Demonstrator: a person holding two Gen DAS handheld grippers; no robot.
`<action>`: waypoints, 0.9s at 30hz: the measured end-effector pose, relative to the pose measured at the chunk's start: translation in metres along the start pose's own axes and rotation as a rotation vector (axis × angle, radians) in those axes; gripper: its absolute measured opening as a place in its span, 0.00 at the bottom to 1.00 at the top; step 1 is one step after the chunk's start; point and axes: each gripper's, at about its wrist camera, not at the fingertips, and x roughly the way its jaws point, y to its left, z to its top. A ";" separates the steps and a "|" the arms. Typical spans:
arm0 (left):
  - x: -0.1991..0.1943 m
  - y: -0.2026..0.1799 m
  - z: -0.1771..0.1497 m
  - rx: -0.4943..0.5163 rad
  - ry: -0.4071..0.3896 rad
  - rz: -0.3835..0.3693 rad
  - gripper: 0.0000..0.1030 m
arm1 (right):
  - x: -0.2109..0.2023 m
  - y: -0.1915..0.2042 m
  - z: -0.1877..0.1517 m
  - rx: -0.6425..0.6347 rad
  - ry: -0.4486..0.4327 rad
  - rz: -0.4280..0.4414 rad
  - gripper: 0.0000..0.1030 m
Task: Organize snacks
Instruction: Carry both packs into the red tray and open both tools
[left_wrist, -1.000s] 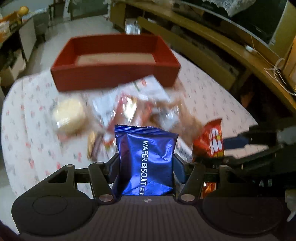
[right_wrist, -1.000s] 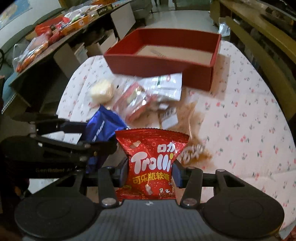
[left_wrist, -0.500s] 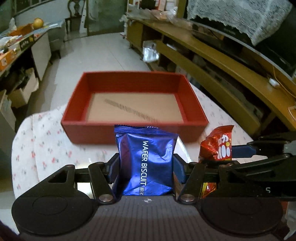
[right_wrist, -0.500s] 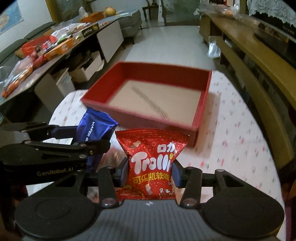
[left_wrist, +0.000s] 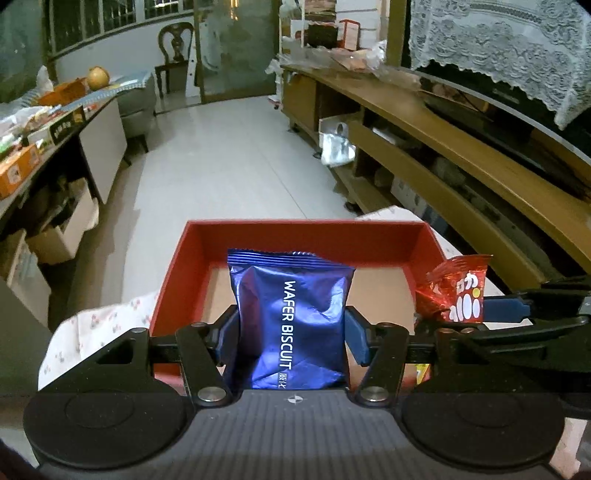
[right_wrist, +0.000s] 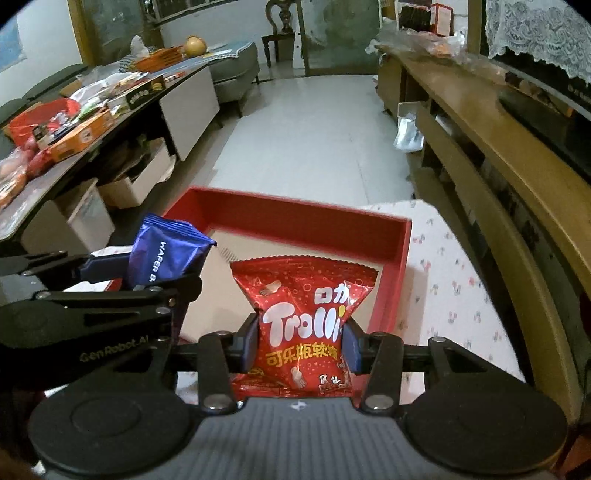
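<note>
Now over a floral-cloth table (right_wrist: 454, 273), tiled living room beyond.
Left gripper (left_wrist: 291, 332) clamps the wafer packet (left_wrist: 295, 325), right gripper (right_wrist: 301, 343) the Trolli bag (right_wrist: 303, 332) (both above the red tray (left_wrist: 303, 236)).

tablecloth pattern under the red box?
White tablecloth with small red floral sprigs, beside the red cardboard box; clearest in the right wrist view.

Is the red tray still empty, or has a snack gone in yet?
Empty, as far as visible: the red tray shows bare cardboard floor, though the packets hide part of it.
</note>
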 end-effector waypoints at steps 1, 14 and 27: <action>0.004 0.000 0.002 0.002 -0.006 0.008 0.63 | 0.005 -0.001 0.004 0.001 -0.002 -0.003 0.62; 0.065 0.019 0.002 -0.051 0.039 0.031 0.63 | 0.076 -0.005 0.019 -0.027 0.031 -0.038 0.62; 0.091 0.027 -0.014 -0.061 0.124 0.055 0.63 | 0.111 0.001 0.010 -0.061 0.091 -0.052 0.61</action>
